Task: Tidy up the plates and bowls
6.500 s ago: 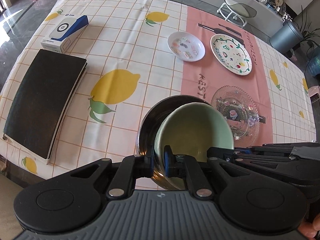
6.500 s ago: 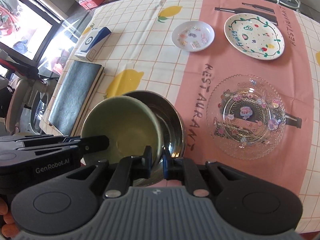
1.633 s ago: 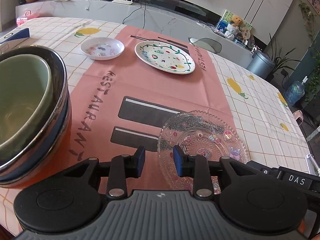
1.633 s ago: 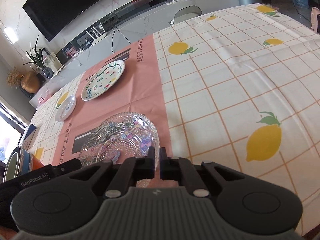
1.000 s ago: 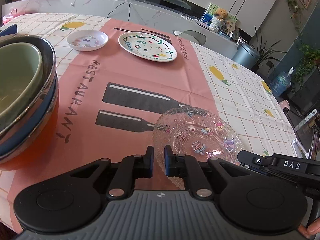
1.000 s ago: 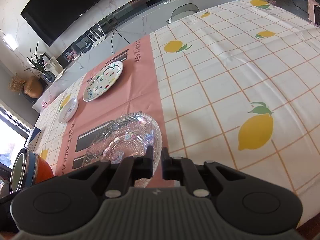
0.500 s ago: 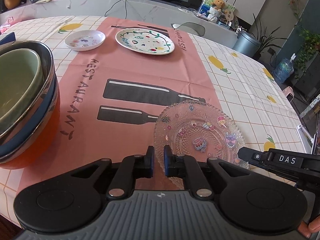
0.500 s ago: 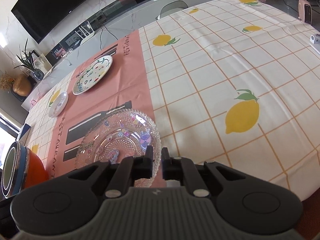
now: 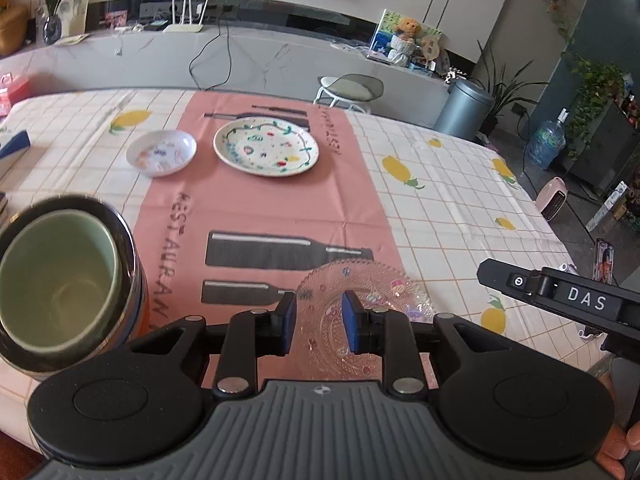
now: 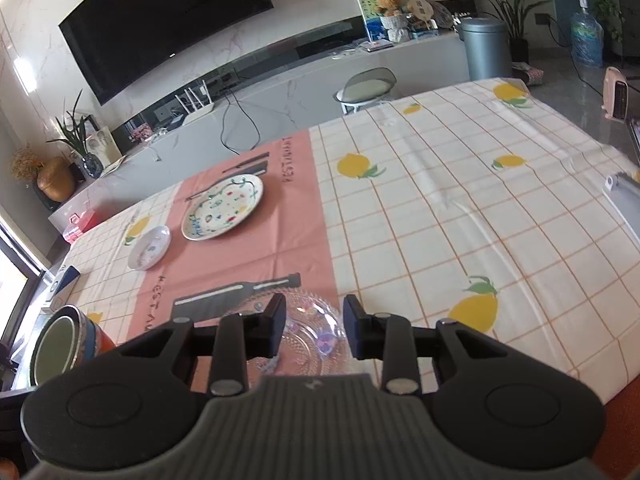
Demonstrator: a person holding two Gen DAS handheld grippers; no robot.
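Both sets of jaws have just been opening, and I'm seeing them spread with nothing pinched: left gripper point(image 9: 318, 322), right gripper point(image 10: 314, 330). The glass plate point(image 9: 362, 304) is lying flat on the counter point(image 10: 460, 220) just below and past both jaws, apart from the pads. Left of my left jaws the green bowl point(image 9: 56, 280) is sitting nested in the steel bowl point(image 9: 130, 256). Farther ahead, the painted plate point(image 9: 266, 146) and small dish point(image 9: 162, 152) are sitting side by side.

Bright daylight from the window at the left – soft shadows, slight motion blur, strong fisheye bending at the worktop point(image 10: 460, 208) edges.
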